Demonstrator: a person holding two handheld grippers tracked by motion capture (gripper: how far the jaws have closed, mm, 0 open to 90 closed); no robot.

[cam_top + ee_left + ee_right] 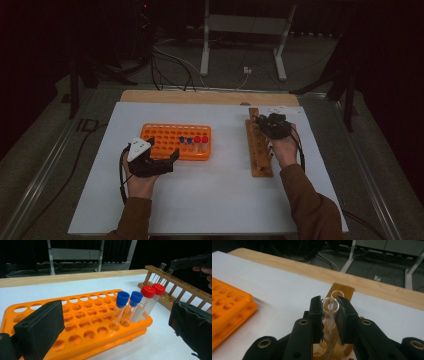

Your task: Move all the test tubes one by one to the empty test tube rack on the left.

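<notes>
- Two grippers are in your hands: your right gripper (329, 315) is clamped on a clear glass test tube (330, 305), one black jaw pressed to each side just below the open rim.
- That tube stands upright in the wooden test tube rack (259, 150), and a second clear tube (337, 294) sits in the hole just beyond your right jaws, at the rack's far end.
- Seen from your left gripper, the right gripper (175, 265) reaches in over the far end of the wooden rack, where both glass tubes stand.
- Your left gripper (172, 159) has its jaws wide apart and holds nothing; it hovers at the near edge of the orange tube rack (82, 315).
- Ahead of your left jaws, between them, four capped tubes stand in a row in the orange rack: two with blue caps (129, 298) and, just past them, two with red caps (152, 290).
- Both racks rest on the white tabletop (220, 190), well apart, the orange one by your left gripper and the wooden one under your right.
</notes>
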